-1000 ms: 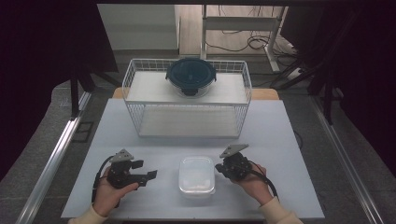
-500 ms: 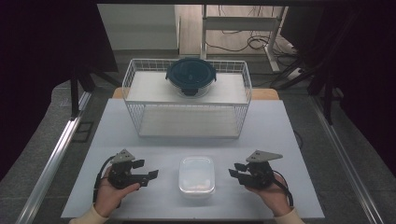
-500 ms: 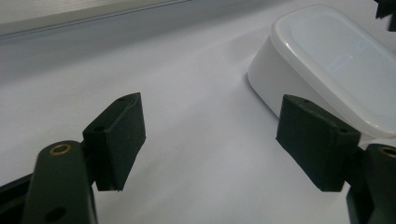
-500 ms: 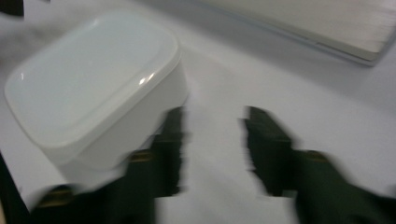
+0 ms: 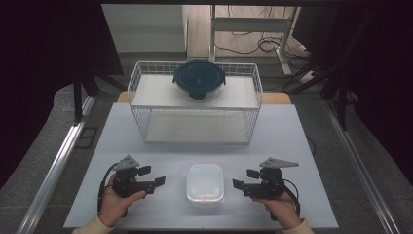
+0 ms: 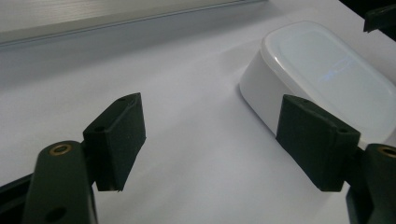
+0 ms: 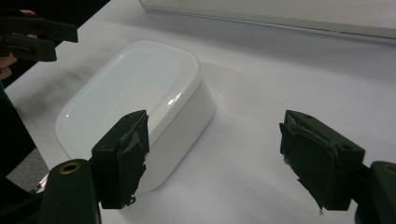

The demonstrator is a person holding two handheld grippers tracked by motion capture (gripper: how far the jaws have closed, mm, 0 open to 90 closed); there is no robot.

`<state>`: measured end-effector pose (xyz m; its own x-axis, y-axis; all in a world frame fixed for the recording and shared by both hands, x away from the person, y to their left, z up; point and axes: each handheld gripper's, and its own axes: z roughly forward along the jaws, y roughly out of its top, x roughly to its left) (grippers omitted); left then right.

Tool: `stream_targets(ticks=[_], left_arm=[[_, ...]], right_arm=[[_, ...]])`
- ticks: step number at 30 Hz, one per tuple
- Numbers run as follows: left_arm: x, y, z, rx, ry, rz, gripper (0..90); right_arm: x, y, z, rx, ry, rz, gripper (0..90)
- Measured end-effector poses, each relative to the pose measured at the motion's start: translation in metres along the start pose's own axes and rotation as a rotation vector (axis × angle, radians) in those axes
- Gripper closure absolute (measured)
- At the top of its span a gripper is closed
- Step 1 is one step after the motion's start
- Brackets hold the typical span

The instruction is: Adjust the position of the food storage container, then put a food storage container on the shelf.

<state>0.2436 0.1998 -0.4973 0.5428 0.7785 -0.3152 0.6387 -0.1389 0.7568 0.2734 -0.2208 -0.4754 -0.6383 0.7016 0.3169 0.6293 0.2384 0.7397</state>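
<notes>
White table (image 5: 146, 131) stands in a dark room, and I sit at its near edge with a gripper in each hand. Between my two grippers lies a white lidded container (image 5: 205, 183), near the edge, with its lid on. My left gripper (image 5: 152, 176) is left of the container and points to it; its jaws stand wide apart and hold nothing. In the left gripper view the container (image 6: 322, 74) is just beyond the right jaw, not touching. My right gripper (image 5: 245, 179) is right of the container, also pointing to it, with the jaws spread and nothing between them. In the right gripper view the container (image 7: 135, 93) is behind the left jaw. At the far side stands a white wire basket rack (image 5: 141, 92). On its upper shelf rests a round container with dark blue lid (image 5: 199, 79).
</notes>
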Motion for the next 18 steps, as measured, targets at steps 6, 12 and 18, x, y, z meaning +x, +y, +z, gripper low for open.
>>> stream_targets(ticks=[6, 12, 18], left_arm=[[-0.007, 0.003, 0.000, -0.006, -0.017, 0.003, 23.2], [-0.017, 0.009, 0.006, 0.007, -0.054, 0.018, 22.6], [-0.015, 0.012, 0.005, 0.011, -0.098, -0.030, 22.5]], right_arm=[[0.000, 0.002, 0.002, -0.009, 0.026, 0.030, 23.7], [0.004, 0.002, 0.003, 0.003, 0.041, 0.021, 23.0], [0.011, 0.004, 0.004, -0.011, 0.042, 0.025, 25.1]])
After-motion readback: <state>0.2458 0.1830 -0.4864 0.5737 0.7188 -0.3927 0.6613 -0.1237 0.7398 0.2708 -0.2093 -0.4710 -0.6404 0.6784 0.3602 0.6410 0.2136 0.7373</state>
